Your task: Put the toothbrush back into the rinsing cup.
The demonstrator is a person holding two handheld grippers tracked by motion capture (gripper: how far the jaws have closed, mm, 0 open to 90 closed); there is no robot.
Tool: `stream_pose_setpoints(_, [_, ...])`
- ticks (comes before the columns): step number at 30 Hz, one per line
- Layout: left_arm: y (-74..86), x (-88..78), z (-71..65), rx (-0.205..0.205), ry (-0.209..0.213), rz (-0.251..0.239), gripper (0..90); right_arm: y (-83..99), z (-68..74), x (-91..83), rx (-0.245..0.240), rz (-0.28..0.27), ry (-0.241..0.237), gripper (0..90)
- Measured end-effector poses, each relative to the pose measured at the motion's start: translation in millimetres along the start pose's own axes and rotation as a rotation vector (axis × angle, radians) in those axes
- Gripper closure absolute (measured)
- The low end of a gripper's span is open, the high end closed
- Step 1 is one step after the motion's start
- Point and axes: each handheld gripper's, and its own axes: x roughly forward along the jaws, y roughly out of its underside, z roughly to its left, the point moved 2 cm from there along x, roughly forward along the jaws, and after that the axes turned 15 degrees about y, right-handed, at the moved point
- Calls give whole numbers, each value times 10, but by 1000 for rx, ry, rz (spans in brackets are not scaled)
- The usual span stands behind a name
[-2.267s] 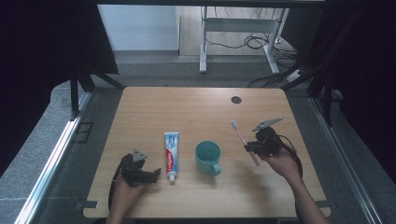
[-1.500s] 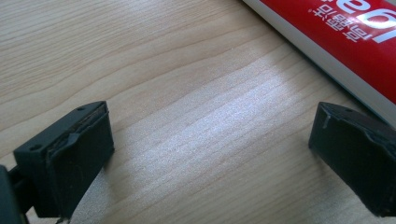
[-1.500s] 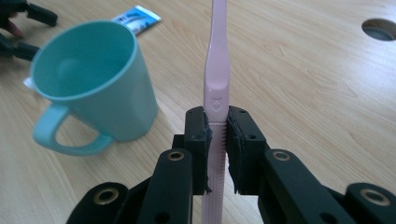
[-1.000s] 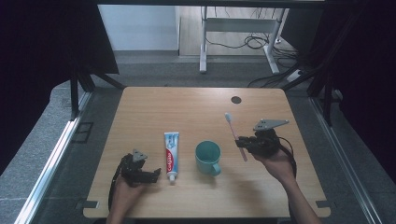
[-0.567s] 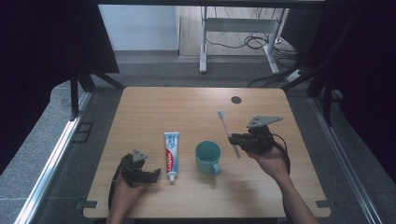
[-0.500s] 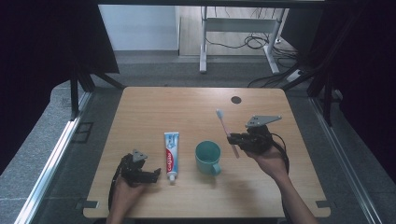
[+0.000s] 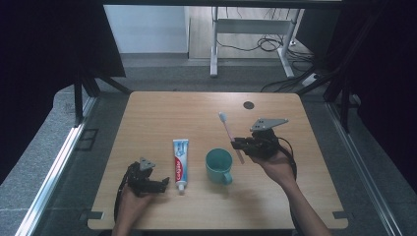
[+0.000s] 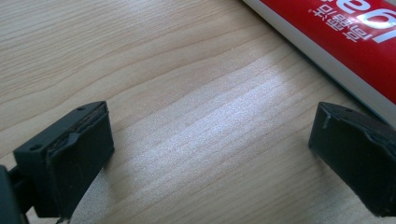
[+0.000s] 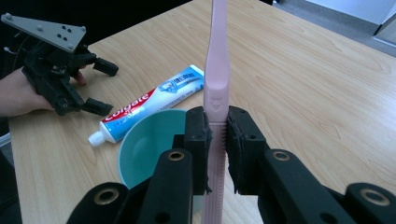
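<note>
Left gripper [image 7: 158, 184] at table's [image 7: 162, 113] 7 o'clock, jaws apart, empty, beside red-white toothpaste tube [image 7: 180, 158]. Teal plastic mug [image 7: 219, 165] centre. Right gripper [image 7: 238, 144] at 4 o'clock clamps pale pink plastic toothbrush [image 7: 228, 131], head toward 12.

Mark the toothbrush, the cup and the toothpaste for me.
toothbrush [image 9: 217, 70], right gripper view, on the pink handle above the jaws.
cup [image 7: 219, 161], high view, on its teal inside.
toothpaste [image 7: 180, 160], high view, on the tube's red middle.
</note>
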Motion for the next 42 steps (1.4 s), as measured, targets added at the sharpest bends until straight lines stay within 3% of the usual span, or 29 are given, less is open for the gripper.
stream_pose_setpoints(22, [0, 0, 0, 0, 0, 1, 0, -222, 211, 123, -25, -30, -35, 786])
stream_pose_setpoints(31, [0, 1, 0, 0, -1, -1, 0, -186, 277, 238, -32, -27, -42, 786])
stream_pose_setpoints(42, [0, 2, 0, 0, 0, -3, 0, -18, 303, 395, -25, -9, -55, 786])
